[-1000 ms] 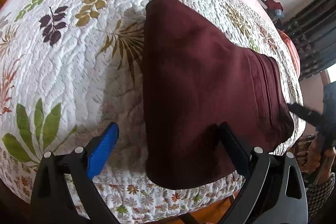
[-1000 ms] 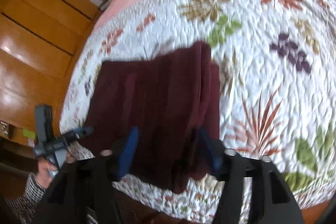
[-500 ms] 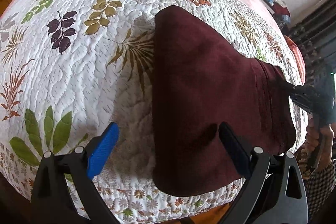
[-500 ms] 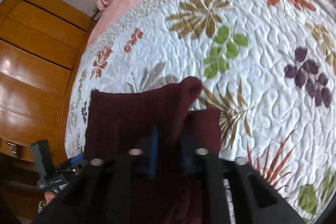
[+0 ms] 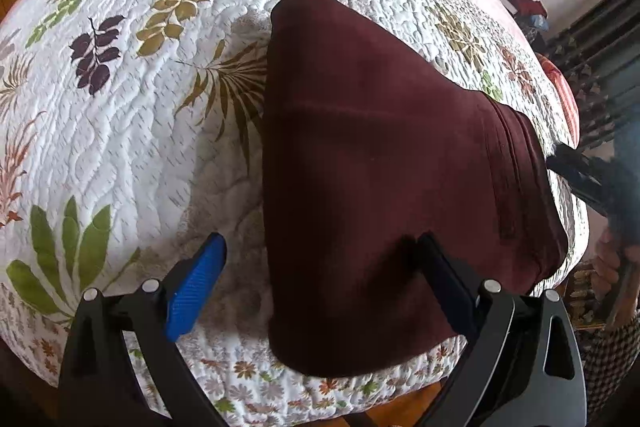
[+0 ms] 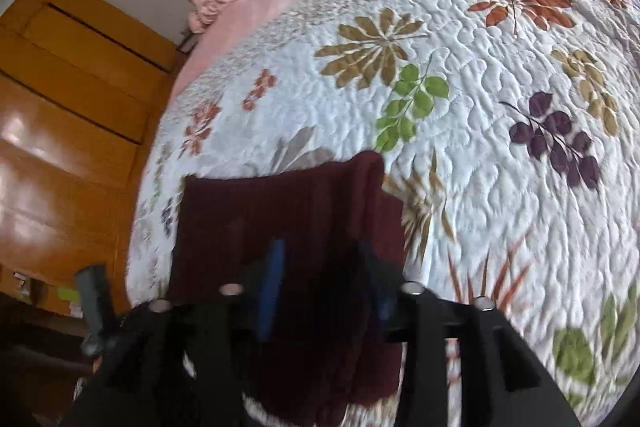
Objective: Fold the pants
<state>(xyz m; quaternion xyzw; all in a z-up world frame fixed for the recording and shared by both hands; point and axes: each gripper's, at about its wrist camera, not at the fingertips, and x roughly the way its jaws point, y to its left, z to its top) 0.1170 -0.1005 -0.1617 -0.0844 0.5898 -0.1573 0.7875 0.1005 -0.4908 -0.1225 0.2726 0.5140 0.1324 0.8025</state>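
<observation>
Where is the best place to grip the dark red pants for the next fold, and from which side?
Probably the near end of the pants, which hangs over the quilt edge. Come from the bed's foot, one finger above and one below: that free edge lets a finger slide under, unlike the flat middle.

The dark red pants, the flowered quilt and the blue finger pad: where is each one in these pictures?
dark red pants (image 5: 380, 155), left wrist view, middle of the folded cloth.
flowered quilt (image 5: 132, 147), left wrist view, bare white patch left of the pants.
blue finger pad (image 5: 196, 287), left wrist view, its ribbed face.
</observation>
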